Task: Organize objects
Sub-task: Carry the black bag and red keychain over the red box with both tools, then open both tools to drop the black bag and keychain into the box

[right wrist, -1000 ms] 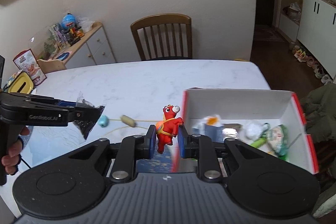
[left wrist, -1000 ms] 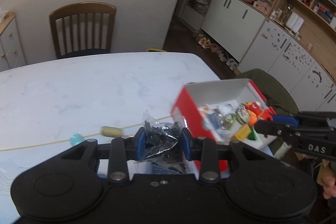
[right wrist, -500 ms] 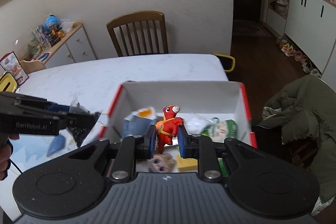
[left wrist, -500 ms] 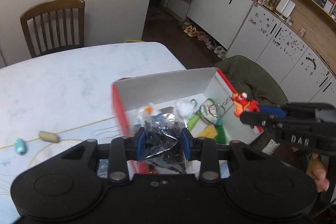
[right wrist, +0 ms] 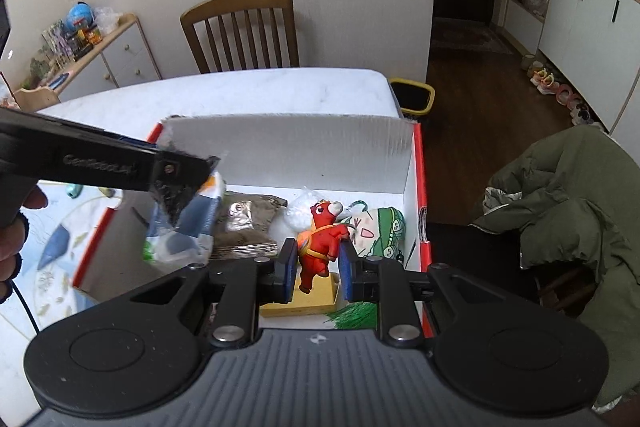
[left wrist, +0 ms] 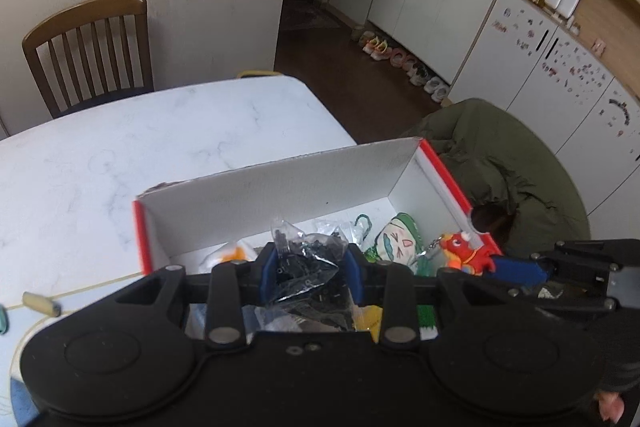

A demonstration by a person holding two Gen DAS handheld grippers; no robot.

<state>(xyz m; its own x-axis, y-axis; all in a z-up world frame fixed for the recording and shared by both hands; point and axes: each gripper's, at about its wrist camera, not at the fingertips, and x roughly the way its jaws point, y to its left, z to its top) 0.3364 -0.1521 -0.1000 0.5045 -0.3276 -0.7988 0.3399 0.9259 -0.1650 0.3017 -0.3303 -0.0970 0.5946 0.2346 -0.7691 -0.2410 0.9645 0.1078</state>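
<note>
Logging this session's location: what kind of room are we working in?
Most likely a home dining area beside an entryway: a marble-look table with a wooden chair, white cabinets, and shoes lined on the floor.

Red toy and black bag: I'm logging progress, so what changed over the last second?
Both grippers moved from over the table to above the open box. The right gripper still clamps the red toy; the left gripper still clamps the black bag. Nothing released; the box contents look unchanged.

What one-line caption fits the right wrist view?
Right gripper holds a red toy bull figure over the red-and-white cardboard box; left gripper brings a crinkled clear plastic bag.
</note>
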